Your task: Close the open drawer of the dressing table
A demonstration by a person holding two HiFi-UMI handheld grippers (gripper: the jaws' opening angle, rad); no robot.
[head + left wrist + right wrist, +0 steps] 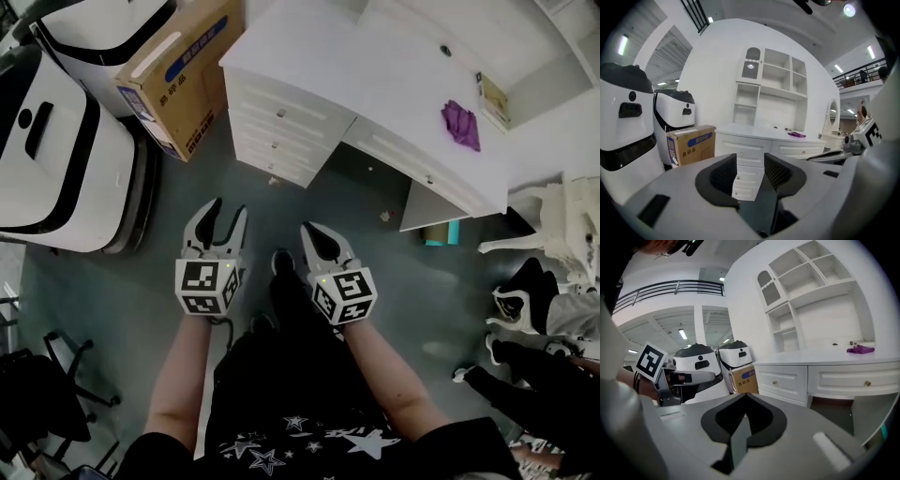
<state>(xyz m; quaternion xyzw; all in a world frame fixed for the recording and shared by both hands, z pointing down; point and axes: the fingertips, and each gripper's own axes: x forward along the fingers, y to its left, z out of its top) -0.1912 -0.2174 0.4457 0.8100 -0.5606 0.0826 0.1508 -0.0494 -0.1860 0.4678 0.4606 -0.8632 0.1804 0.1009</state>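
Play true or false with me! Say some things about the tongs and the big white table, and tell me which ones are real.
1. The left tongs are open with nothing between them. True.
2. The right tongs are holding the purple cloth. False: they are shut and empty, and the cloth lies on top of the dressing table.
3. A cardboard box stands beside the dressing table. True.
4. Both tongs are touching the dressing table. False: both are held apart from it, over the floor.
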